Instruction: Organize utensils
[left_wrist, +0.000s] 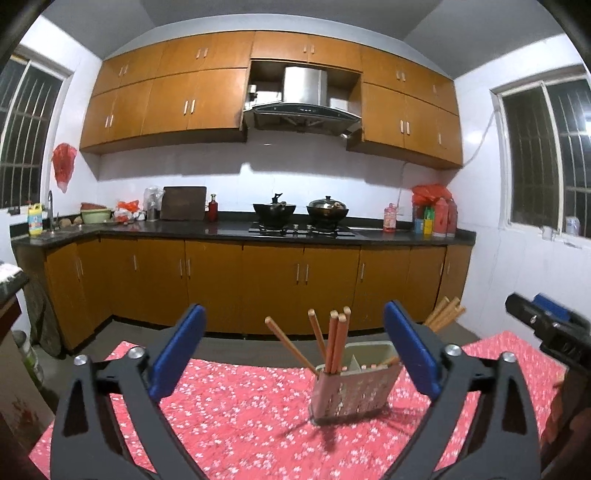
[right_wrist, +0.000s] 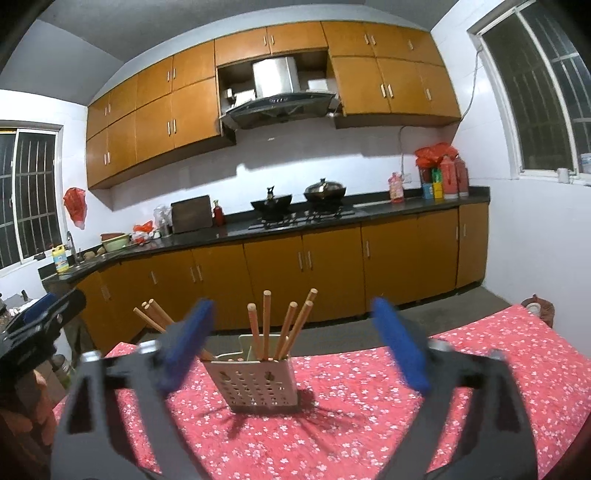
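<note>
No writing, brand or number can be read anywhere in either view. The yellow bottle (left_wrist: 35, 219) by the sink, the pink bottle (left_wrist: 389, 218) beside the stove and the red and green bottles (left_wrist: 436, 218) in the far corner, all well ahead of the grippers, carry labels too small and blurred to make out.

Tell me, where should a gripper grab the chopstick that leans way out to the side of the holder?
Probably near its top end. The leaning chopstick tilts away from the other chopsticks in the chopstick holder, so its upper part stands free in the air. Coming from above with the open left gripper, one finger on each side, then pulling up along its slant, looks easiest.
</note>
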